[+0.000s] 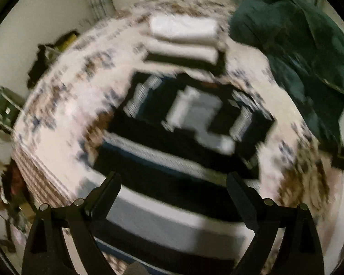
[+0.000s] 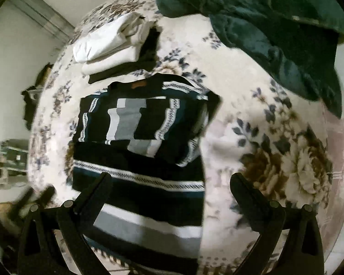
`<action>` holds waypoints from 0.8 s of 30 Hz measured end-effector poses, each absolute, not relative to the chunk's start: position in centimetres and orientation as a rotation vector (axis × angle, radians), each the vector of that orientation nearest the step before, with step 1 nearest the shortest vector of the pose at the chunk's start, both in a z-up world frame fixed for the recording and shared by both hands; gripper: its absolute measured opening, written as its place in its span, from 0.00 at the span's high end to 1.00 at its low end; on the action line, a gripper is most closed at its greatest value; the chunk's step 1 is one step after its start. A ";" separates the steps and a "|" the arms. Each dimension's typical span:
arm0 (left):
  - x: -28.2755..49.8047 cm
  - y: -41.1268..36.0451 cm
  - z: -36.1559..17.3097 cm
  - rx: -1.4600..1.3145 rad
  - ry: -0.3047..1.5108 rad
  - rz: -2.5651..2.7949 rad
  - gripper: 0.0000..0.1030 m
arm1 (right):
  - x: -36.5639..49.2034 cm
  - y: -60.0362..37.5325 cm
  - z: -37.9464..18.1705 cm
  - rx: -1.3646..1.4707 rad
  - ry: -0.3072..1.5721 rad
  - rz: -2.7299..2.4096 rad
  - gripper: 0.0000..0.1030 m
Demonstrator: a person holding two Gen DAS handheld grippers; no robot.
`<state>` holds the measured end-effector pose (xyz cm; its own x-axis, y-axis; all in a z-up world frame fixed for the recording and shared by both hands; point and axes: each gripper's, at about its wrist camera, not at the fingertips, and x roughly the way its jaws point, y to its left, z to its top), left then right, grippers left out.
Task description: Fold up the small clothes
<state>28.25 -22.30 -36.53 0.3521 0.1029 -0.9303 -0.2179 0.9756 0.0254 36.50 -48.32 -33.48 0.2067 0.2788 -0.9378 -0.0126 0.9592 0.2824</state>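
Note:
A dark striped shirt (image 1: 178, 142) with black, white and grey bands lies flat on the floral bed cover (image 1: 64, 105), sleeves folded in over its upper part. It also shows in the right wrist view (image 2: 140, 137). My left gripper (image 1: 174, 183) is open and empty, hovering over the shirt's lower hem. My right gripper (image 2: 172, 183) is open and empty, over the shirt's lower right edge. The left wrist view is blurred.
A stack of folded white, cream and black clothes (image 1: 183, 39) lies beyond the shirt, also in the right wrist view (image 2: 112, 45). A dark green blanket (image 1: 298, 45) is heaped at the far right (image 2: 263, 18). Furniture and clutter (image 1: 2, 110) stand left of the bed.

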 end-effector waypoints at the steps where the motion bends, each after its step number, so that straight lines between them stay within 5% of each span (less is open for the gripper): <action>1: 27.1 -23.7 -38.1 -0.109 1.227 0.186 0.09 | 36.5 -50.0 -33.9 0.262 1.371 0.223 0.03; 2: 26.2 -24.8 -39.5 -0.110 1.260 0.160 0.09 | 36.6 -51.6 -34.6 0.296 1.394 0.245 0.08; 4: 23.8 -27.6 -43.7 -0.097 1.359 0.099 0.09 | 37.5 -55.2 -37.3 0.348 1.487 0.261 0.59; 5: 22.6 -28.8 -45.7 -0.095 1.400 0.067 0.09 | 37.9 -56.5 -38.6 0.368 1.522 0.263 0.66; 14: 16.6 -38.2 -58.9 -0.085 1.648 -0.135 0.09 | 43.2 -62.6 -48.8 0.472 1.639 0.285 0.66; 16: 17.0 -39.1 -60.3 -0.032 1.645 -0.152 0.09 | 44.7 -62.8 -51.1 0.530 1.667 0.310 0.56; 17: 17.2 -39.0 -60.4 -0.030 1.621 -0.159 0.14 | 45.3 -62.7 -51.7 0.562 1.668 0.329 0.55; 19: 17.8 -38.0 -59.8 -0.042 1.558 -0.150 0.46 | 47.3 -61.9 -53.5 0.654 1.662 0.389 0.55; 20: 18.1 -37.3 -59.4 -0.039 1.537 -0.140 0.81 | 48.4 -61.4 -54.2 0.695 1.653 0.405 0.55; 21: 18.3 -36.7 -59.0 -0.047 1.528 -0.143 0.93 | 49.3 -60.9 -54.7 0.722 1.644 0.414 0.55; 24: 18.6 -34.8 -57.7 -0.103 1.489 -0.160 0.94 | 52.7 -59.5 -56.1 0.780 1.610 0.404 0.55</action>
<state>18.61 -34.75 -57.67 0.0737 -0.1699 -0.9827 0.0429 0.9850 -0.1671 52.73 -59.51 -56.11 -0.0322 0.6830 -0.7297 0.2575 0.7111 0.6542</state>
